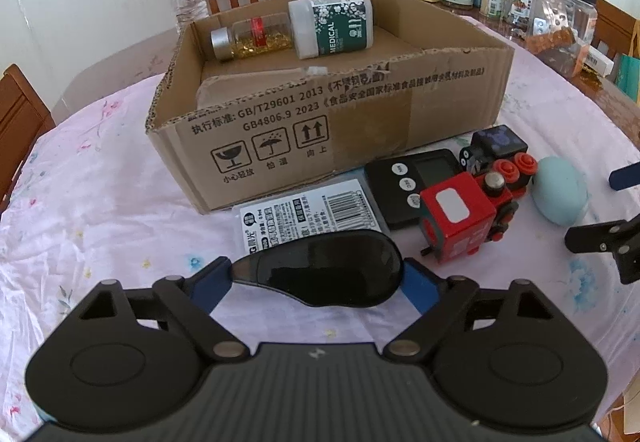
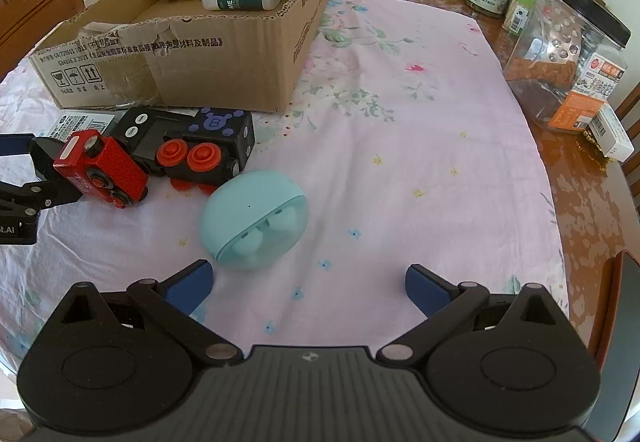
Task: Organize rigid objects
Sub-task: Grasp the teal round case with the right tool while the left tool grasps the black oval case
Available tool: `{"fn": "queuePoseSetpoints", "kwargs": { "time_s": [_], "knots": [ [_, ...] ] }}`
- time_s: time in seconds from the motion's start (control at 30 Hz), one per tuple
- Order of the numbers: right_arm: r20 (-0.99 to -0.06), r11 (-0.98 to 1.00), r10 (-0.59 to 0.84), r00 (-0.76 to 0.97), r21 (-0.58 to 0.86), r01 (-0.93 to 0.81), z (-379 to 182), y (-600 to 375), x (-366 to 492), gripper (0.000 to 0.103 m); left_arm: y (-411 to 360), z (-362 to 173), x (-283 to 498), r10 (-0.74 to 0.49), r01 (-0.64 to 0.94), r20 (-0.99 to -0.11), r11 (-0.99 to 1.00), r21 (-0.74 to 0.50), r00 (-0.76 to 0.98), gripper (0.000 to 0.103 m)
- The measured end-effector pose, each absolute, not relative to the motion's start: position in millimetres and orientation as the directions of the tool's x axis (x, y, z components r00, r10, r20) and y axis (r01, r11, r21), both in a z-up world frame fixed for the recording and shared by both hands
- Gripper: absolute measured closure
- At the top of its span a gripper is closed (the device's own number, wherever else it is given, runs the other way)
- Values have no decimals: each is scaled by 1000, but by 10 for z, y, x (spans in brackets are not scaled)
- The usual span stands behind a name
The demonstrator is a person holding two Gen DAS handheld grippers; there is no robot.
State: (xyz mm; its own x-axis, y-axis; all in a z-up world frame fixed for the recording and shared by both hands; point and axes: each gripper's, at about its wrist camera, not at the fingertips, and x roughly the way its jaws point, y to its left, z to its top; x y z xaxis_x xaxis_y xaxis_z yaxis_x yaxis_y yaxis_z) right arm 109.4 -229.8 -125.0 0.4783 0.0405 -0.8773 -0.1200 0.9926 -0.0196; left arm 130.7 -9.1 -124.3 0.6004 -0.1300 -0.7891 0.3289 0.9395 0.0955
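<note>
Two bottles were already lying in the cardboard box in the left wrist view: a small clear bottle of yellow capsules with a silver cap, and a white bottle with a green label reading "MEDICAL". Both sat on their sides against the far wall, probably just dropped in. The box front read "GB/T29601 2013" and "GB4806.9 2023", with fragile, keep-dry and this-way-up icons underneath.

The left gripper had its blue pads either side of a glossy black oval case. The jaws sat about mid-width and looked snug on its ends, so I'd call that a grip, likely ready for the box. Just past it lay a flat barcoded pack, a black digital timer, a red toy train car and a black block-style engine, all crowded at the box's front wall.

In the right wrist view, the right gripper hung wide open with nothing between its pads. The teal earbud case sat on the floral cloth just ahead of its left pad, lid ajar with the buds showing. My guess was that's its next pick. The black engine here showed a "B" on top.
</note>
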Motion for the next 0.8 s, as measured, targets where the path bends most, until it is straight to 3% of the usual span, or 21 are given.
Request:
{"fn": "queuePoseSetpoints", "kwargs": {
  "time_s": [0.4, 0.8],
  "knots": [
    [-879, 992, 42, 474, -19, -121, -1262, -2112, 1279, 0, 203, -1233, 1153, -89, 277, -833, 957, 79, 546, 13],
    [-881, 1000, -30, 472, -27, 12, -1270, -2477, 1175, 0, 217, -1251, 1172, -81, 239, -830, 969, 64, 551, 10]
  ]
}}
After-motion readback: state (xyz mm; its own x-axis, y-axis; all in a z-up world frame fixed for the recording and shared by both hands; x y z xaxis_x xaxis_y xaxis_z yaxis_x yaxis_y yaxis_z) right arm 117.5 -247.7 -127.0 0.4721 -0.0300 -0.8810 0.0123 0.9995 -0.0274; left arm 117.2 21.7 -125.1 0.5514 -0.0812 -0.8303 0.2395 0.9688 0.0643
